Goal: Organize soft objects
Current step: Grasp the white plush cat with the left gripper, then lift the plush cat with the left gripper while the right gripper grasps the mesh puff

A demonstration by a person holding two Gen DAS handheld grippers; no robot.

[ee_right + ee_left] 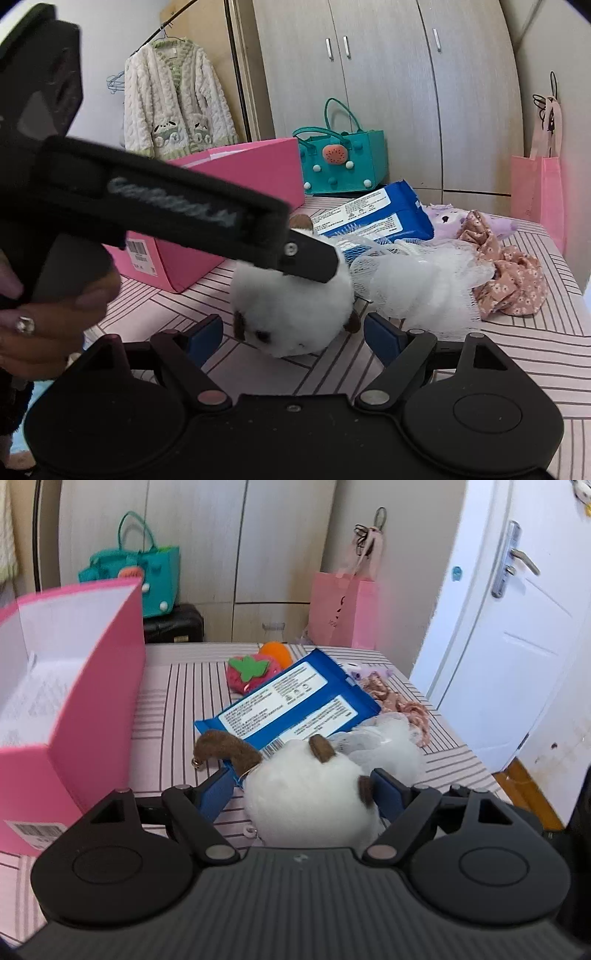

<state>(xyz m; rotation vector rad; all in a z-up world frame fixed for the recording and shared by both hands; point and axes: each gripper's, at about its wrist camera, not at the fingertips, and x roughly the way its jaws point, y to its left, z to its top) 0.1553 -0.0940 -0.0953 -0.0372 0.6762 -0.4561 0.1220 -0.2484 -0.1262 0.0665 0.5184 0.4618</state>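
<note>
- White, fluffy stuffed toy (306, 794), rounded body with brown felt ears and a curved brown tail carrying a small bell; it lies on the striped pink cloth (177, 716), between the blue fingers of the left claw (306, 794).
- Left claw: black, hinged arms, blue pads. The right pad touches the toy's flank by a brown patch; the left pad sits at the tail's base. Whether the pads press the plush cannot be told.
- Right claw (291, 338): same build, jaws wide apart, holding nothing. The toy's face lies between and just beyond the blue tips, touching neither.
- In the right wrist view the left claw's black body crosses over the toy, gripped by a hand (40, 325) wearing a ring.
- Blue glossy packet (291, 705) with white printed labels, flat and rectangular, just ahead of the toy.
- White net pouf (421, 284), crinkled mesh, touching the toy on the right of the right claw.
- Pink floral cloth (509, 273), crumpled, beyond the pouf.
- Red felt strawberry (247, 672) with green leaf, farther ahead.
- Pink cardboard box (74, 709), open, stiff-walled, left of the left claw.
</note>
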